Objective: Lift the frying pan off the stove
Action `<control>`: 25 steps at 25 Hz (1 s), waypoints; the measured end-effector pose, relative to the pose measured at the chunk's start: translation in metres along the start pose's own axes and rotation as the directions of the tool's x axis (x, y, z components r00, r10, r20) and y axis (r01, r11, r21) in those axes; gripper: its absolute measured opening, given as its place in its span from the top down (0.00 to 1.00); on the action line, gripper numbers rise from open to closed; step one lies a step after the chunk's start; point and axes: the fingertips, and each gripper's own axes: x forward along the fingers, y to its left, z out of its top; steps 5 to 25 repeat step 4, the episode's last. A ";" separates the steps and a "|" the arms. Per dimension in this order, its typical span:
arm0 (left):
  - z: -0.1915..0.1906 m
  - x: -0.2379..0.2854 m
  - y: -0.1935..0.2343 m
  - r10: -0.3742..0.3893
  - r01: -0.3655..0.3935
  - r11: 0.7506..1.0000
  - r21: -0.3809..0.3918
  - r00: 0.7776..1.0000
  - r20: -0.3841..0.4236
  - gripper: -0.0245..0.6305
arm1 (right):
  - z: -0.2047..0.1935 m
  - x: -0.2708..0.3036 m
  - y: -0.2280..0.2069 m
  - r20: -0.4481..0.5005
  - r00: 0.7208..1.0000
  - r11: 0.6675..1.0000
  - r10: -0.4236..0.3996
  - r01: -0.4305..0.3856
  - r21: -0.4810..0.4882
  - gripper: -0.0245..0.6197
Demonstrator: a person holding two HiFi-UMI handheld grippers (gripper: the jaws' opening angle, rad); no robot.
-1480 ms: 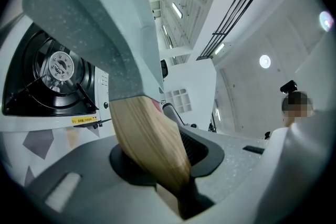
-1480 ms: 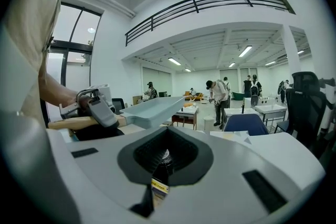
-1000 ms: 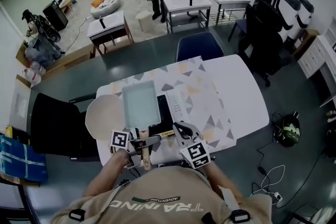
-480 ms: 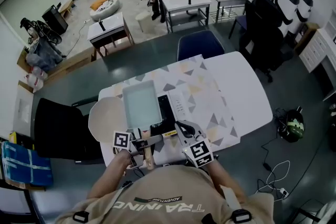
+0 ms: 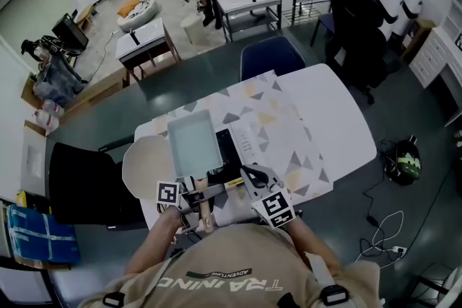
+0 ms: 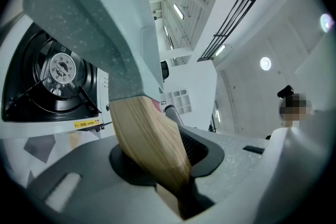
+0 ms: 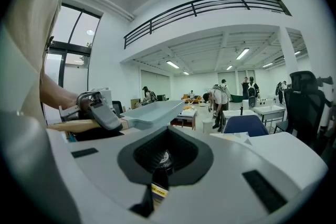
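left tongs clamped on frying pan handle; right tongs closed, empty, pointing over stove

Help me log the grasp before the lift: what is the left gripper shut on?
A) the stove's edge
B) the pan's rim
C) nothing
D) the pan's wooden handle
D: the left gripper is clamped on the wooden handle of the frying pan.

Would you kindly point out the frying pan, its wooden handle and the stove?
frying pan (image 5: 193, 144): head view, middle of its pale floor.
wooden handle (image 6: 149, 144): left gripper view, middle of its length.
stove (image 5: 227, 149): head view, black top beside the pan.
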 end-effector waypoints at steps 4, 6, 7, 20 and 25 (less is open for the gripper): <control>0.005 0.000 0.001 -0.004 0.004 1.000 -0.001 1.000 0.003 0.81 | 0.003 0.004 -0.003 0.004 1.000 1.000 -0.002 0.002 -0.009 0.97; 0.005 0.000 0.001 -0.004 0.004 1.000 -0.001 1.000 0.003 0.81 | 0.003 0.004 -0.003 0.004 1.000 1.000 -0.002 0.002 -0.009 0.97; 0.005 0.000 0.001 -0.004 0.004 1.000 -0.001 1.000 0.003 0.81 | 0.003 0.004 -0.003 0.004 1.000 1.000 -0.002 0.002 -0.009 0.97; 0.005 0.000 0.001 -0.004 0.004 1.000 -0.001 1.000 0.003 0.81 | 0.003 0.004 -0.003 0.004 1.000 1.000 -0.002 0.002 -0.009 0.97; 0.005 0.000 0.001 -0.004 0.004 1.000 -0.001 1.000 0.003 0.81 | 0.003 0.004 -0.003 0.004 1.000 1.000 -0.002 0.002 -0.009 0.97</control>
